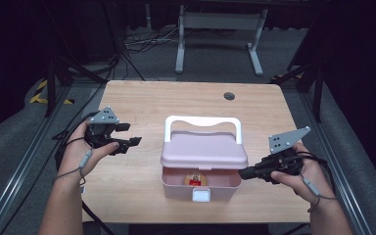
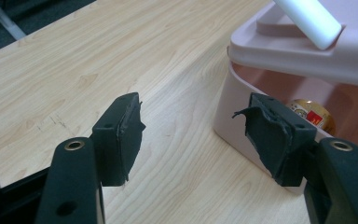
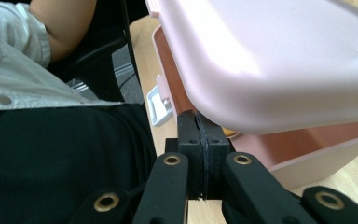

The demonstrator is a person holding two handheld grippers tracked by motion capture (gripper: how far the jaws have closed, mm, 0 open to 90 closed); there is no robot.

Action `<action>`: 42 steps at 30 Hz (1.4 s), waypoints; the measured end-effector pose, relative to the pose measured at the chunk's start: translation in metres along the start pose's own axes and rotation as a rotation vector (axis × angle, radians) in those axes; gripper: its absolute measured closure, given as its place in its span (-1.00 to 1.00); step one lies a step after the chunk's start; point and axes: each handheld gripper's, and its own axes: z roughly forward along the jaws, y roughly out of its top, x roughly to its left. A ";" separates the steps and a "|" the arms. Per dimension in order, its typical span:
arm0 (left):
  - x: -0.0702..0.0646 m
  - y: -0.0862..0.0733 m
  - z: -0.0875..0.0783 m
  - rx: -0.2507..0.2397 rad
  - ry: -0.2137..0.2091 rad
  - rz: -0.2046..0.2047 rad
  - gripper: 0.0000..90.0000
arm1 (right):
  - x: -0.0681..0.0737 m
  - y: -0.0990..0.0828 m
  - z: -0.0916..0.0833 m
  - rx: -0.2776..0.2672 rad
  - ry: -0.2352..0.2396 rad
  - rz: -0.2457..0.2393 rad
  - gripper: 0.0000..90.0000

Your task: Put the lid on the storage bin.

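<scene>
I hold my right gripper (image 1: 248, 172) at the right side of the pink box (image 1: 200, 183), which stands near the front middle of the surface (image 1: 147, 98). Its jaws are pressed together with nothing between them, and their tips sit just under the right edge of the lid (image 1: 204, 152). The lid is partly lifted, so I judge that I am using the closed tips as a lever to open it. A small round tin (image 1: 196, 179) with a red label lies inside the box.

My left gripper (image 1: 129, 142) is released, with the jaws wide apart, and it waits just beside the left wall of the box without touching it.

To do this step well, I should push the lid up slowly and keep the tips under its edge. The box looks light, so my left gripper may need to steady it. The white handle (image 1: 203, 122) stands upright on the lid.
</scene>
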 end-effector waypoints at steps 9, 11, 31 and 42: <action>0.000 0.000 0.000 -0.001 -0.002 -0.002 -0.18 | 0.000 -0.001 0.004 0.059 0.003 -0.003 0.98; 0.000 0.000 0.000 -0.001 -0.004 -0.001 -0.18 | 0.000 -0.002 0.005 0.072 0.002 -0.003 0.98; -0.003 0.001 0.003 0.009 -0.018 0.017 -0.19 | -0.001 -0.005 0.009 0.168 -0.016 0.003 0.95; -0.002 0.000 0.003 0.009 -0.020 0.013 -0.19 | -0.002 -0.007 0.012 0.223 -0.025 -0.006 0.93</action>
